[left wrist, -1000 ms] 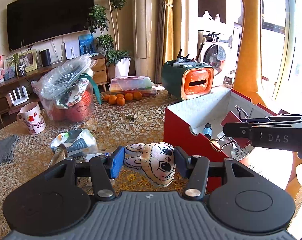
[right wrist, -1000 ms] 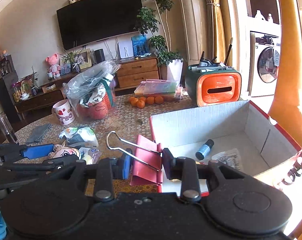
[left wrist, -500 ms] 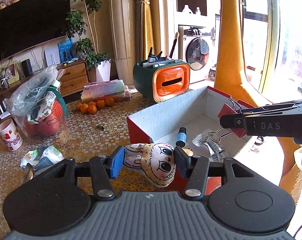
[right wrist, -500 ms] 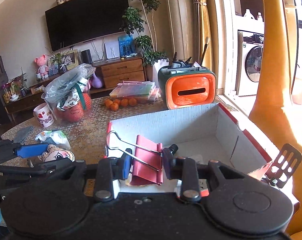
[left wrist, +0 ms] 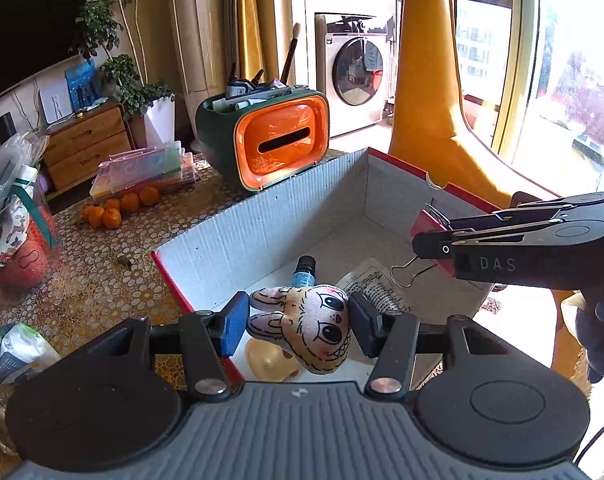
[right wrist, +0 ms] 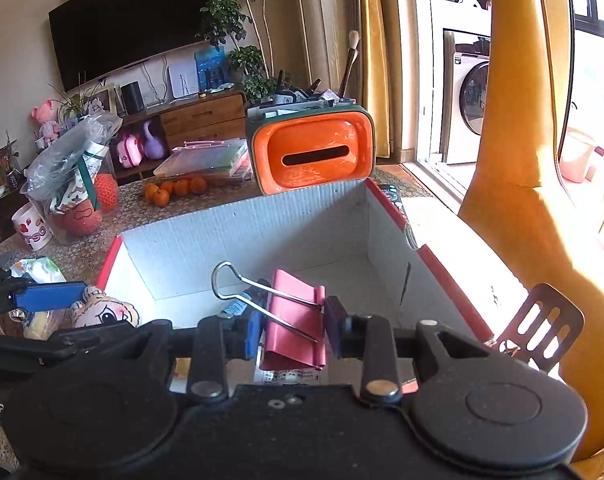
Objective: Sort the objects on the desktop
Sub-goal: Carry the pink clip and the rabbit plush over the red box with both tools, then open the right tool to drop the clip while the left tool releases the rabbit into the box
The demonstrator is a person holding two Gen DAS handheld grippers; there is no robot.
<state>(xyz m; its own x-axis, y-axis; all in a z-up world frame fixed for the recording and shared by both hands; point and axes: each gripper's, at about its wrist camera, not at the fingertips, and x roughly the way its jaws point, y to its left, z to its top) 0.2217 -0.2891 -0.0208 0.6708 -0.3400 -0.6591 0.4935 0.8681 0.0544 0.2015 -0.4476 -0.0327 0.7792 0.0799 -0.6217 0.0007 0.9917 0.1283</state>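
Observation:
My left gripper (left wrist: 298,320) is shut on a pink plush rabbit (left wrist: 305,326) and holds it over the near edge of the red cardboard box (left wrist: 262,224). My right gripper (right wrist: 292,328) is shut on a pink binder clip (right wrist: 294,324) and holds it above the box's inside (right wrist: 262,240). The right gripper also shows at the right of the left wrist view (left wrist: 429,240), with the clip (left wrist: 425,224) in it. A small blue bottle (left wrist: 302,276), a printed packet (left wrist: 369,284) and a yellow object (left wrist: 268,360) lie in the box.
An orange and green desk organiser (left wrist: 270,140) stands behind the box. Oranges (left wrist: 118,206), a flat plastic case (left wrist: 142,168), a plastic bag of goods (right wrist: 74,176), a mug (right wrist: 32,228) and a wrapped packet (left wrist: 10,352) sit on the table. A slotted spatula (right wrist: 541,324) lies right of the box.
Both grippers moved right and forward with their loads, from beside the box to over it. The rabbit and the clip stay gripped.

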